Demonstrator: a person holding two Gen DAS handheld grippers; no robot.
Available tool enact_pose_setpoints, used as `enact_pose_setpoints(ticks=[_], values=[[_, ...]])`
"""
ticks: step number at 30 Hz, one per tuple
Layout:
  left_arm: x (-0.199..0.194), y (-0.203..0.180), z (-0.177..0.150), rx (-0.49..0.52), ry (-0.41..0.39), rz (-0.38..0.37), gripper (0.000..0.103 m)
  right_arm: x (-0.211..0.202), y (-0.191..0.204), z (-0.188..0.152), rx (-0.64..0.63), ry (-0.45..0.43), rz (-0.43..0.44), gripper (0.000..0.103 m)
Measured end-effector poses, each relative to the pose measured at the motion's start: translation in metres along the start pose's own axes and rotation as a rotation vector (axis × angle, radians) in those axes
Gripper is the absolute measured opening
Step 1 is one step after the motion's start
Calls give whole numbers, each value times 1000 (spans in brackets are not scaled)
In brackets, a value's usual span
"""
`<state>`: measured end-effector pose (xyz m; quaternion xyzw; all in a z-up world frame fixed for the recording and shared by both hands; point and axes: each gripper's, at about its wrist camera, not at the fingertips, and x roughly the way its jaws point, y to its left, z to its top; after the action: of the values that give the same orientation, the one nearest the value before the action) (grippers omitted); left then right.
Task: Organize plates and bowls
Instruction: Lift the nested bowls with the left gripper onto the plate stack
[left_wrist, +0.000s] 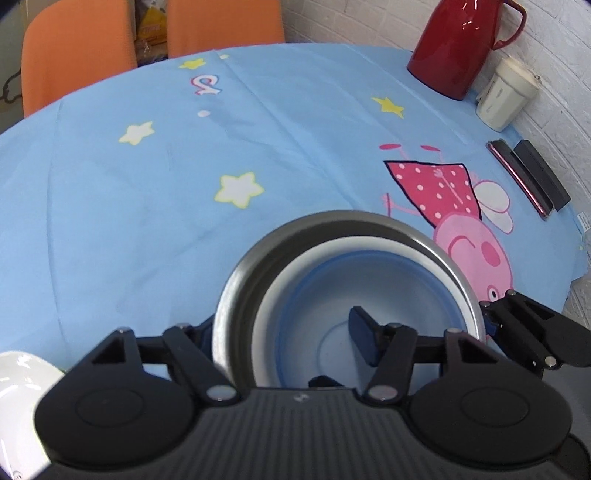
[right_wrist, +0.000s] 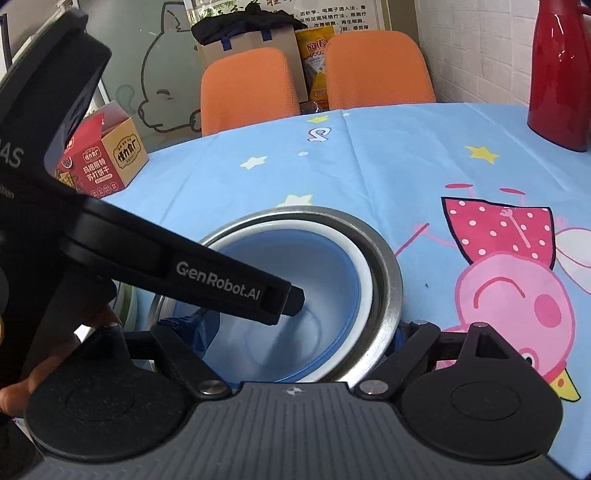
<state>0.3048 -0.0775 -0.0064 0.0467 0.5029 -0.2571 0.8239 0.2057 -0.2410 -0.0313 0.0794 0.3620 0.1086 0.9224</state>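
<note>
Left gripper (left_wrist: 284, 332) is spread wide, holding nothing, and it straddles the near-left wall of the metal bowl (left_wrist: 236, 280): 1 finger (left_wrist: 205, 328) sits outside the rim, the other (left_wrist: 364, 338) hangs down inside. Right gripper (right_wrist: 299, 332) is wide open too, across the same bowl's right side, with 1 blue-padded finger (right_wrist: 201, 328) inside and the other (right_wrist: 400, 336) just outside the steel rim. That's 3 bowls nested here: the metal bowl outermost, a white bowl (left_wrist: 332, 245) inside it, and a blue bowl (left_wrist: 317, 291) innermost. In the right wrist view, the left gripper's fingertip (right_wrist: 293, 295) dips into the blue bowl. The stack stands on the blue cartoon tablecloth (left_wrist: 147, 221). Beyond the metal bowl, to the far right, there's a red jug (left_wrist: 454, 44) with a cream cup (left_wrist: 506, 96) beside it. 2 orange chairs (right_wrist: 251, 88) stand behind the table, and a cracker box (right_wrist: 103, 155) sits far left of the bowl.
</note>
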Motion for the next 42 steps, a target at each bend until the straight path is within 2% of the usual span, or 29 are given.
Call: enact_pose_setpoints(ticks=[4, 9, 15, 19, 24, 29, 32, 37, 38, 40, 41, 42], values=[[-19, -4, 10, 14, -43, 13, 61, -9, 7, 14, -14, -26, -27, 75], [-57, 16, 9, -18, -86, 60, 61, -18, 33, 26, -70, -52, 3, 76], [-106, 65, -26, -111, -101, 179, 61, -13, 88, 30, -128, -59, 146, 76], [-125, 97, -59, -171, -90, 245, 61, -3, 126, 22, -163, -17, 239, 76], [-128, 129, -93, -244, -80, 238, 61, 8, 159, 9, -204, 45, 282, 76], [-120, 145, -107, -274, -85, 208, 60, 16, 177, -1, -233, 82, 262, 76], [-119, 144, -108, -253, -119, 198, 61, 21, 180, -5, -245, 85, 220, 77], [-120, 140, -115, -224, -167, 198, 73, 21, 182, -9, -290, 83, 197, 76], [-122, 139, -116, -224, -183, 208, 77, 20, 182, -9, -298, 81, 192, 75], [-129, 139, -119, -223, -226, 242, 77, 16, 180, -9, -294, 72, 183, 75], [-135, 138, -120, -225, -256, 269, 84, 12, 178, -7, -285, 60, 174, 75], [-140, 138, -121, -227, -287, 296, 99, 8, 175, -6, -278, 46, 162, 75]])
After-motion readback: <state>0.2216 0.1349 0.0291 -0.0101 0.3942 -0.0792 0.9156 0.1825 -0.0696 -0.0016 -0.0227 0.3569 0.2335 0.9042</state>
